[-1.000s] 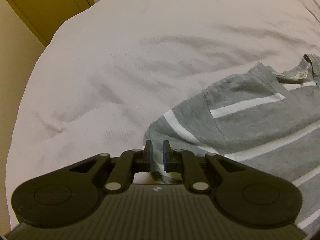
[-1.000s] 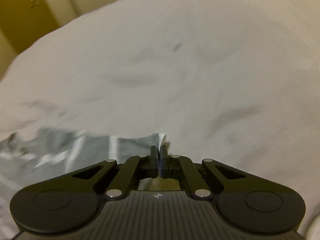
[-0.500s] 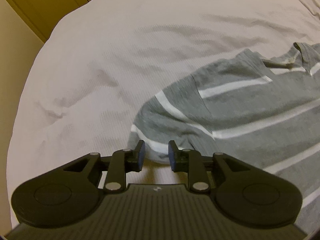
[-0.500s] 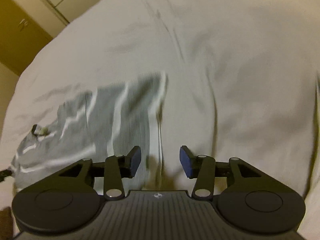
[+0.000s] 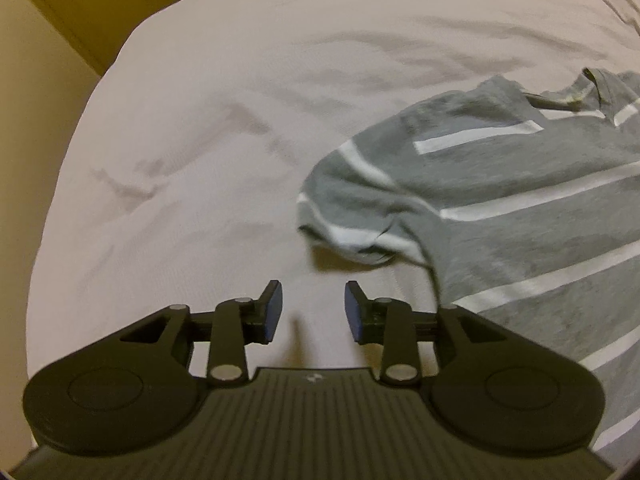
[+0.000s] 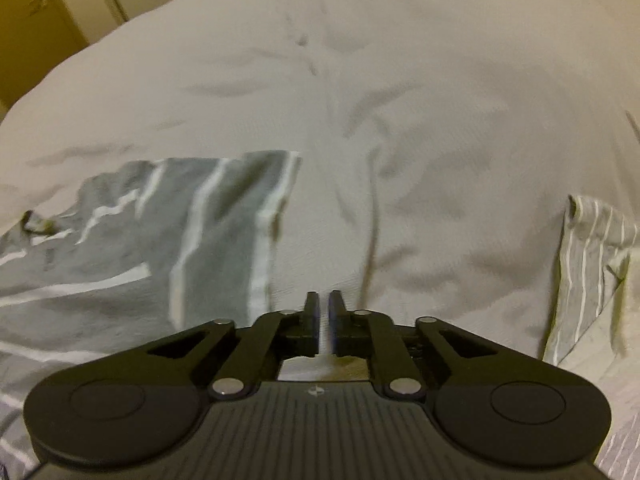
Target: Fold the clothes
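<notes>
While the grey striped shirt (image 5: 520, 200) lies flat on the bed (image 5: 240, 120), its sleeve sits just ahead-right of the wide-open left gripper (image 5: 313, 312); the right gripper (image 6: 323, 312), nearly closed and empty, stands beside the shirt's hem.

I see the grey cotton T-shirt with white stripes (image 5: 520, 184) lying spread flat on the white bedsheet (image 5: 240, 120), sleeve curled.

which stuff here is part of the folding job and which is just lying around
Part of the job:
grey striped shirt
left gripper, open
right gripper, almost closed, empty

Just there:
white bedsheet
thin-striped cloth at the right edge
cupboard doors
</notes>
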A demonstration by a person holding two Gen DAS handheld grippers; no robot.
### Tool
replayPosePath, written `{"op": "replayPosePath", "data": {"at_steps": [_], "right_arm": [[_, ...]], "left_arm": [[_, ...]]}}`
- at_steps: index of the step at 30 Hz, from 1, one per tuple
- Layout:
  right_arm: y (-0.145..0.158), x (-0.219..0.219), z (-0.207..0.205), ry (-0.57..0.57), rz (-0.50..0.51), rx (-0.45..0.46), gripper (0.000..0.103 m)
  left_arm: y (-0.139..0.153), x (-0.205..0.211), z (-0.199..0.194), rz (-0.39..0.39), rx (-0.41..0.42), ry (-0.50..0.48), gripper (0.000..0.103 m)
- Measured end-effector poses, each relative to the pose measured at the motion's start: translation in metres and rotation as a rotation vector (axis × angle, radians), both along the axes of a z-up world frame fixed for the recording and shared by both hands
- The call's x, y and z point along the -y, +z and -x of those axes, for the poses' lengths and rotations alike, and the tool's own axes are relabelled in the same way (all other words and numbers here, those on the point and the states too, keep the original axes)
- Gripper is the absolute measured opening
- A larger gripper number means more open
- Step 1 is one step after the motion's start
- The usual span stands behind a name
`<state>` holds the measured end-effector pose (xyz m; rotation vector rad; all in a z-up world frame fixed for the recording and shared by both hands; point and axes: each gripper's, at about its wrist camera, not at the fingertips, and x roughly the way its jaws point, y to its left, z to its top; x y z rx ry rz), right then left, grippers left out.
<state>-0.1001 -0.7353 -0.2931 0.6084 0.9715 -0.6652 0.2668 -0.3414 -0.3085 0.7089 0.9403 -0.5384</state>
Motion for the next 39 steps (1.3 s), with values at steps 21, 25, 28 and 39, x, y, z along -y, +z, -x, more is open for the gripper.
{"op": "replayPosePath", "data": {"at_steps": [21, 25, 28, 39], "right_arm": [[0.006, -0.129, -0.089, 0.262, -0.014, 0.006, 0.023], [0.010, -0.144, -0.102, 0.281, -0.019, 0.018, 0.023], [0.013, -0.159, -0.110, 0.318, -0.023, 0.032, 0.024], [0.004, -0.217, -0.142, 0.494, -0.057, 0.032, 0.029]], "left_arm": [[0.005, 0.002, -0.110, 0.041, -0.006, -0.138, 0.003], [0.011, -0.022, -0.132, 0.143, -0.011, -0.011, 0.032], [0.008, -0.045, -0.129, 0.246, -0.080, 0.055, 0.032], [-0.053, -0.056, -0.085, 0.544, -0.379, 0.103, 0.032]]}}
